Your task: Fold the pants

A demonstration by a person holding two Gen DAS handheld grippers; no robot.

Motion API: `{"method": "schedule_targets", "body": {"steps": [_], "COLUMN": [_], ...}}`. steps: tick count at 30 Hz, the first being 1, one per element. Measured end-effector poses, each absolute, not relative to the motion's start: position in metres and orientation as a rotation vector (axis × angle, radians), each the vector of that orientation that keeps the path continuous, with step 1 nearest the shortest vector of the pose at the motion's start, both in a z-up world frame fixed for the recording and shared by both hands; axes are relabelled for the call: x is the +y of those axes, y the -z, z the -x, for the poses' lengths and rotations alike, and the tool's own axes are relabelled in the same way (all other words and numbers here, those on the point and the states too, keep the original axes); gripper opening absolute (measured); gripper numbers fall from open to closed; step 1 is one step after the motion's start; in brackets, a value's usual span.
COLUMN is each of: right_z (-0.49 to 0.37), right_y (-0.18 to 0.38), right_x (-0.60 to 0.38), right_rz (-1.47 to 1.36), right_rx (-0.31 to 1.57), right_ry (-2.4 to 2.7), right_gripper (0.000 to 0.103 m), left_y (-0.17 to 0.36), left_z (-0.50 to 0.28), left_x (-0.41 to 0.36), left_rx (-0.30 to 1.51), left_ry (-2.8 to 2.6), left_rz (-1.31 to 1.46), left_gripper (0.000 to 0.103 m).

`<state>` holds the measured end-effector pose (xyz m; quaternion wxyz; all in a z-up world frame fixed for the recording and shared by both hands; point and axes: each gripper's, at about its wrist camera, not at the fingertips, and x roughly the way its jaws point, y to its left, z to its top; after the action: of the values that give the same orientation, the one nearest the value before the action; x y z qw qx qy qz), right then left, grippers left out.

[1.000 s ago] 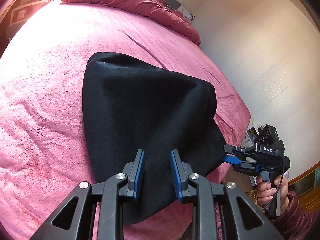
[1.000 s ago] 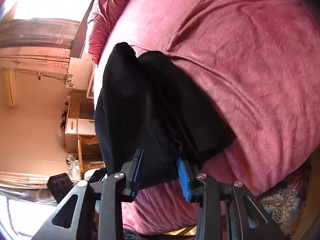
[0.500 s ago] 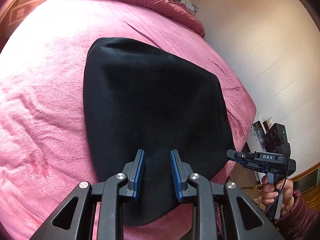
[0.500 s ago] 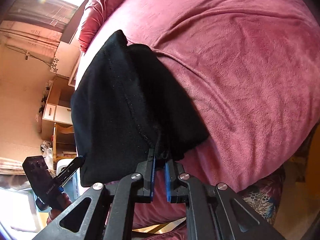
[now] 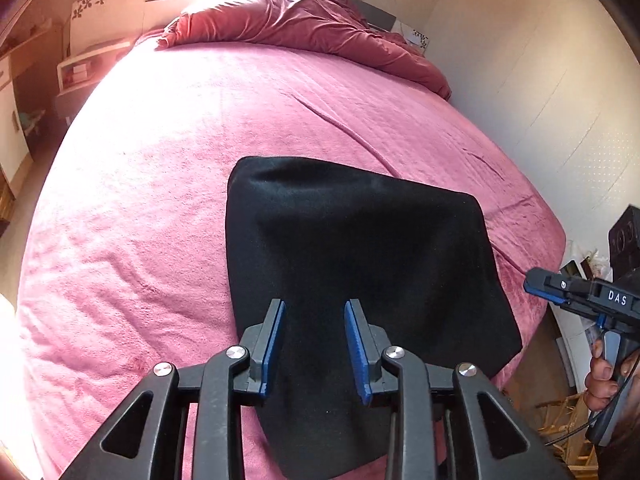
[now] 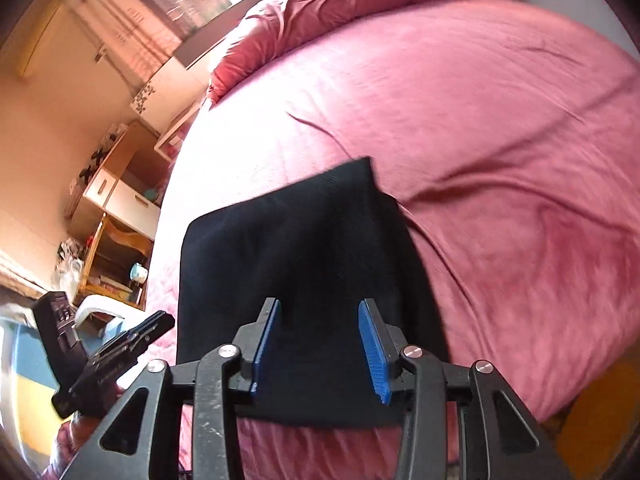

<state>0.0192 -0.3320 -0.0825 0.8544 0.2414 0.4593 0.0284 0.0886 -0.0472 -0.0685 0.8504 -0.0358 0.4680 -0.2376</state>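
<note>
Half a second ago the right tongs (image 6: 319,346) pinched the black folded fleece pants (image 5: 360,264); now they gape wide and hold nothing, pulled back from the cloth. The left tongs (image 5: 314,346) stay wide apart, empty. The pants lie flat on the pink plush bed (image 5: 160,184) near its foot edge, just ahead of both tongs. The right tool reads "DAS".

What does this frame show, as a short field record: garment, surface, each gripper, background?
garment: black pants, folded into a compact flat panel, near the bed's front edge
surface: pink bedspread, lightly creased
left gripper: open, above the pants, holding nothing
right gripper: open, above the pants, holding nothing
background: crumpled red duvet at the head of the bed; wooden shelf unit beside it
</note>
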Motion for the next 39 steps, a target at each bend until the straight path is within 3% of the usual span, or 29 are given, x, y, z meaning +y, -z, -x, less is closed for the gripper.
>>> {"method": "schedule_targets", "body": {"steps": [9,28,39], "right_z": [-0.075,-0.097,-0.107], "right_y": [0.088,0.117,0.146], "right_x": [-0.309,-0.305,-0.304], "right_rz": [-0.436,-0.367,-0.267], "right_rx": [0.982,1.022,0.996], "right_ry": [-0.025,0.075,0.099], "right_gripper": [0.042,0.041,0.034], "left_y": [0.065,0.092,0.129], "left_z": [-0.095,-0.125,-0.162], "left_x": [-0.057,-0.070,-0.057], "left_rx": [0.950,0.989,1.112], "left_ry": [0.463,0.443,0.468], "left_rz": [-0.001,-0.042,0.158], "left_gripper": [0.034,0.034,0.034]}}
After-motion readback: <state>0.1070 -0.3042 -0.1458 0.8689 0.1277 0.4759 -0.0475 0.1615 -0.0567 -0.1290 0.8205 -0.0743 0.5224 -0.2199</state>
